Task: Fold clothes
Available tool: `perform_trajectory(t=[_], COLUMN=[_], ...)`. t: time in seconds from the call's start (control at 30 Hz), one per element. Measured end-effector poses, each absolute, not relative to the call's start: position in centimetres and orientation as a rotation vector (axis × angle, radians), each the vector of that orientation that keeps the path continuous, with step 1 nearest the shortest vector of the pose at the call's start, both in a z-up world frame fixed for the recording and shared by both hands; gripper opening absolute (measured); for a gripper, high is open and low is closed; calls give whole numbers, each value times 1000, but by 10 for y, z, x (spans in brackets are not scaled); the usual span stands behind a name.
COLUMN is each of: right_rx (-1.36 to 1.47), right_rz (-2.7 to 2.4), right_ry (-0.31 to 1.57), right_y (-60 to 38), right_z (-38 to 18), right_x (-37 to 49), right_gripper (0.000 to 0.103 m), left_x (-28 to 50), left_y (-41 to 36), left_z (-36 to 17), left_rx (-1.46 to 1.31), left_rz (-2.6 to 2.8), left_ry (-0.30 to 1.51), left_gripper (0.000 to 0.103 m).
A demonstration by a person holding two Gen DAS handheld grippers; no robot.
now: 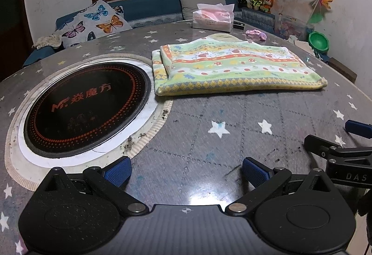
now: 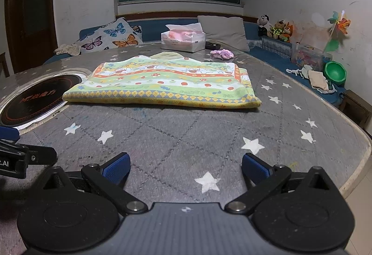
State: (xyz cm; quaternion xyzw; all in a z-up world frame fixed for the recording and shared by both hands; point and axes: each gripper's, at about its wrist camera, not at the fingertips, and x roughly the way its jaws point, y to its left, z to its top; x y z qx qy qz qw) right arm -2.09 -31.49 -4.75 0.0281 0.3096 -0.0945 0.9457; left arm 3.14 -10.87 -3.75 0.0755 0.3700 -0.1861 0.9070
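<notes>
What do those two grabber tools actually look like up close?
Both match. The left gripper and the right gripper each have a ribbed dark grey body flanked by two round black discs. Black link arms on silver pivot pins run forward to the jaws, whose fingers carry textured blue pads. A small crosshair mark sits at the body's centre, and white lettering is printed on the side. No cables or sleeves show.

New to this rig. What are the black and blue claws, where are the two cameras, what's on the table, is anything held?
No robot arm: a person holds a two-finger gripper in each hand, each with a fisheye camera looking along its fingers. One picture is from the left gripper, the other from the right gripper. Both are open, empty, low over the table. On it lie a folded patterned cloth, a round cooktop, a tissue box and a small pink item.
</notes>
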Motion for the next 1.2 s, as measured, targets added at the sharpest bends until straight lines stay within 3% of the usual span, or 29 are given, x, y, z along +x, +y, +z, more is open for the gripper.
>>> perform_trajectory(t=[1.2], right_rx=[67], right_rz=[-203], right_ry=[656], right_y=[-316], right_z=[-44], right_x=[-12], right_gripper=[103], left_x=[37], left_y=[-117], left_z=[-30], left_rx=[157], left_rz=[-392], left_ry=[746], left_gripper=[103])
